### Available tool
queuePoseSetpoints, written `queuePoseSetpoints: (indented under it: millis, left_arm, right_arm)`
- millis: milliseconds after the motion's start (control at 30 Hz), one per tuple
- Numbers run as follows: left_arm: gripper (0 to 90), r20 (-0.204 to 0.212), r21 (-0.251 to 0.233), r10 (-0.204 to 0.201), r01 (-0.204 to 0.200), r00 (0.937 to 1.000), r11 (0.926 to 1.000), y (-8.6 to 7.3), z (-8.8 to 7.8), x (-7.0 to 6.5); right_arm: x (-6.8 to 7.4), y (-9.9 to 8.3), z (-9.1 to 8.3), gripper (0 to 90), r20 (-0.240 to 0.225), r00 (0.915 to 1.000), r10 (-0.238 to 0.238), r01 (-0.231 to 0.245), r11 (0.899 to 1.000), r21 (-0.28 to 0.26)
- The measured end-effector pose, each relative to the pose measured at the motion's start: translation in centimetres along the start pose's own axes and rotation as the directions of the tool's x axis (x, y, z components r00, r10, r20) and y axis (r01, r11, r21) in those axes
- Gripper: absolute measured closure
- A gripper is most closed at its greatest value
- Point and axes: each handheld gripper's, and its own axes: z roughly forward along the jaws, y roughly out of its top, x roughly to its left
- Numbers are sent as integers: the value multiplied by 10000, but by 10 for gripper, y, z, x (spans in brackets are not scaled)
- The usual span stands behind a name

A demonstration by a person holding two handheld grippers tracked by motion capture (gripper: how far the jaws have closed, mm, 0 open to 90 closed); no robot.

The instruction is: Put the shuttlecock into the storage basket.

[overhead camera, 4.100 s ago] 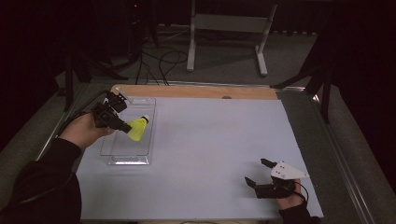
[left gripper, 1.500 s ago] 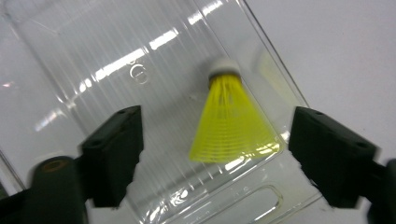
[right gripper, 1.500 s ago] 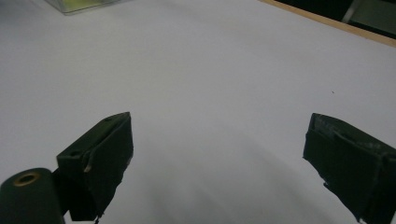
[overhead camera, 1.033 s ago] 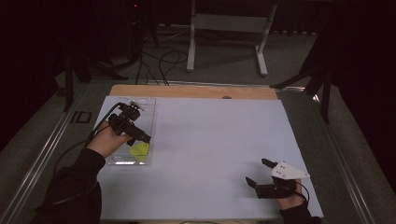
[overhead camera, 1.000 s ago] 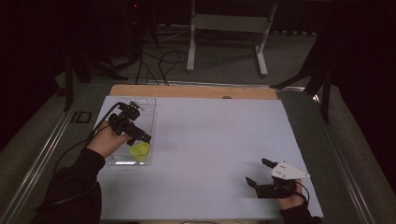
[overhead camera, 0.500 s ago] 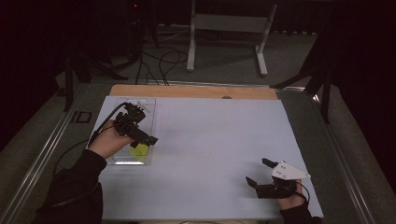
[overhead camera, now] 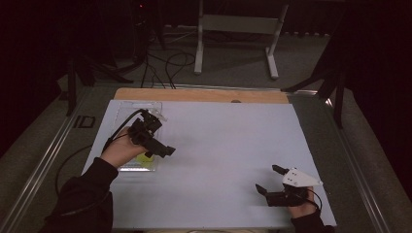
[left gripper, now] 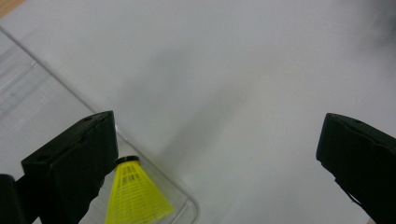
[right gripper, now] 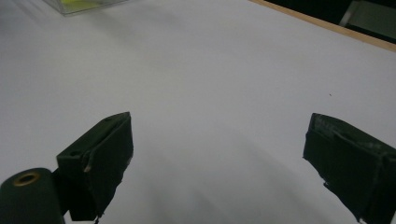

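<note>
A yellow shuttlecock (overhead camera: pixel 144 158) lies in the near end of a clear plastic tray (overhead camera: pixel 127 109) at the table's left side. My left gripper (overhead camera: pixel 161 151) hovers just over the tray's near right corner, open, with nothing between its jaws. In the left gripper view the shuttlecock (left gripper: pixel 134 198) rests inside the tray's rounded corner (left gripper: pixel 189 207), below and beside the left jaw, and the left gripper (left gripper: pixel 217 135) stands wide apart. My right gripper (overhead camera: pixel 268 178) rests open at the table's near right. The right gripper (right gripper: pixel 219 126) looks across the bare sheet toward the tray (right gripper: pixel 79 5).
A white sheet (overhead camera: pixel 228 145) covers the table, with a wooden strip (overhead camera: pixel 204 95) along its far edge. The left gripper's cable (overhead camera: pixel 116 133) loops over the tray. A metal stand (overhead camera: pixel 233 29) and cables lie on the floor beyond the table.
The left gripper brought the shuttlecock down into the tray, let go of it, opened, and has drawn off slightly toward the right. The right gripper has stayed still.
</note>
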Motion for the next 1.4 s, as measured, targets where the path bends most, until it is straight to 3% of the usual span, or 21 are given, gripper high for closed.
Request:
queuePoseSetpoints:
  millis: [200, 600, 933, 1100, 1200, 1333, 1400]
  left_arm:
    - [0, 274, -178, 667, -662, 9974, 9976, 6, 6, -21]
    - [0, 835, -293, 1297, -1277, 9880, 9914, 3, 21, -45]
    - [0, 1561, -358, 1843, -1809, 9704, 9829, -27, 40, -57]
    - [0, 1806, -527, 1874, -1807, 9655, 9821, -39, 43, -60]
    - [0, 1705, -658, 1984, -1897, 9652, 9796, -44, 43, -63]
    - [0, 1970, -849, 2109, -1976, 9575, 9766, -60, 45, -67]
    - [0, 2031, -858, 2081, -1943, 9568, 9772, -64, 45, -67]
  right_arm:
    - [0, 0, 0, 85, -24, 10000, 1, -1, 10000, -5]
    - [0, 0, -1, 85, -49, 10000, -31, 31, 10000, 5]
    - [0, 1, -1, 85, -50, 10000, -48, 48, 10000, 1]
    - [1, 1, -1, 86, -34, 10000, -16, 16, 10000, 5]
    - [1, 1, -1, 86, -12, 10000, -39, 39, 10000, -36]
    - [1, 1, -1, 85, -18, 10000, -46, 46, 10000, -20]
    - [1, 1, -1, 86, -10, 10000, -66, 66, 10000, -29]
